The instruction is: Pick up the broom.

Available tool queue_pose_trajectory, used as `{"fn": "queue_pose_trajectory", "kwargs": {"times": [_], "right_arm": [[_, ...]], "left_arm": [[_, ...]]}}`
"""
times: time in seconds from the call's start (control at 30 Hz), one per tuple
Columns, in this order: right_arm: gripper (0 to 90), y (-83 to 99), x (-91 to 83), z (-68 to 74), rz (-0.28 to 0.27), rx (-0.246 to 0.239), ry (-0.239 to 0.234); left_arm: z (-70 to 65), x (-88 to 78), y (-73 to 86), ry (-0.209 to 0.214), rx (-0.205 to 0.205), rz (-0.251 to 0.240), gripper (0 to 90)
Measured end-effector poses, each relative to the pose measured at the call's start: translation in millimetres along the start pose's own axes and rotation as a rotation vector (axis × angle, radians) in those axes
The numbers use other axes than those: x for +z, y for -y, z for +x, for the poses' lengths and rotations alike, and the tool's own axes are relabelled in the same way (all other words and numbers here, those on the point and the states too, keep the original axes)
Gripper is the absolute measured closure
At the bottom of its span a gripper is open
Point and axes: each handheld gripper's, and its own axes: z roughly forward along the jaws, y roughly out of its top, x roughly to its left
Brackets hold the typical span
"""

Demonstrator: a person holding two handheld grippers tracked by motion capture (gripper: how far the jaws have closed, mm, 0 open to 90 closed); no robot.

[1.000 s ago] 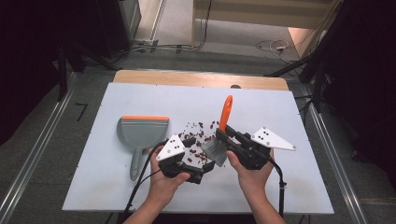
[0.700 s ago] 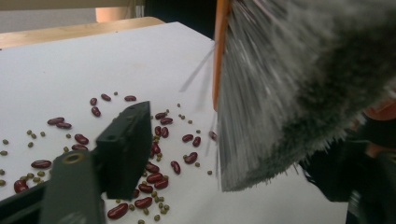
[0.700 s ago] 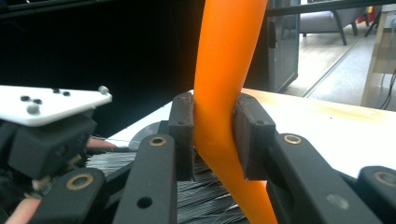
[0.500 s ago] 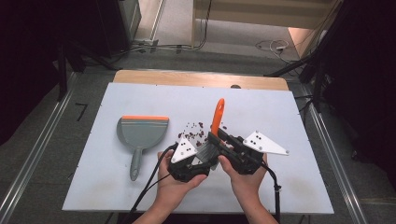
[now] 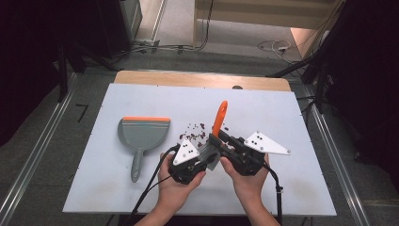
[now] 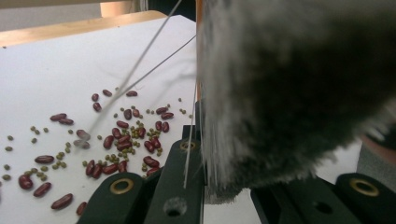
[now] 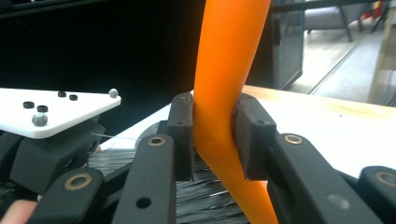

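Observation:
A hand brush stands over the white table (image 5: 117, 188), its orange handle (image 5: 219, 114) pointing away from me and its grey bristles (image 5: 210, 154) low between my hands. My right gripper (image 5: 217, 139) is shut on the lower handle. In the right gripper view its pads (image 7: 184, 135) pinch the orange handle (image 7: 229, 70) from both sides. My left gripper (image 5: 203, 159) has just been closing and is now shut on the bristles. In the left gripper view the bristle tuft (image 6: 289, 84) sits between the jaws of the left gripper (image 6: 224, 198).
Red beans and small green ones (image 5: 197, 132) lie scattered on the table just beyond the grippers, seen close in the left gripper view (image 6: 126, 140). A grey dustpan (image 5: 141, 134) with an orange lip lies flat to the left, handle toward me. A wooden strip (image 5: 202, 80) edges the table's far side.
My left jaws have closed onto the brush's bristles. The two hands have drawn closer together, and the brush handle has shifted slightly left.

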Motion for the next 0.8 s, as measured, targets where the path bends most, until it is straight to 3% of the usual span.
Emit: {"fn": "queue_pose_trajectory", "kwargs": {"times": [0.07, 0.2, 0.3, 0.33, 0.43, 0.5, 0.53, 0.6, 0.63, 0.7, 0.8], "right_arm": [[59.7, -4.4, -0.1, -2.5, 0.021, 0.013, -0.02], [49.8, -11.1, -6.4, -11.0, -0.004, 0.016, -0.053], [48.8, -14.2, -9.9, -15.5, -0.007, 0.003, -0.067], [48.6, -18.2, -14.0, -19.8, 0.005, -0.031, -0.079], [48.6, -21.2, -16.7, -23.4, 0.014, -0.056, -0.098], [51.2, -24.9, -19.8, -31.4, 0.031, -0.08, -0.141], [52.8, -25.7, -20.0, -34.7, 0.042, -0.081, -0.156], [53.1, -24.7, -18.6, -43.1, 0.023, -0.119, -0.192], [53.6, -23.9, -17.6, -47.0, 0.019, -0.126, -0.211], [53.8, -23.0, -16.6, -52.5, 0.055, -0.115, -0.252], [50.3, -21.0, -14.9, -51.7, 0.115, -0.127, -0.317]], "left_arm": [[2.8, -2.0, -1.1, 0.013, 0.001, -0.001, 86.1], [11.1, -7.1, -3.4, 0.031, -0.004, -0.005, 86.2], [15.6, -9.8, -4.7, 0.039, -0.003, -0.004, 86.2], [19.5, -13.4, -5.9, 0.05, 0.004, -0.008, 86.2], [24.3, -16.5, -8.2, 0.071, 0.004, -0.005, 86.2], [28.5, -20.7, -10.1, 0.086, 0.021, -0.009, 86.2], [32.8, -24.8, -11.4, 0.119, 0.036, -0.016, 86.1], [34.2, -26.8, -11.7, 0.132, 0.046, -0.021, 86.1], [36.6, -30.0, -11.9, 0.174, 0.071, -0.033, 86.1], [37.3, -31.1, -12.1, 0.185, 0.085, -0.029, 86.1], [39.7, -31.4, -11.3, 0.276, 0.105, -0.017, 86.1]]}}
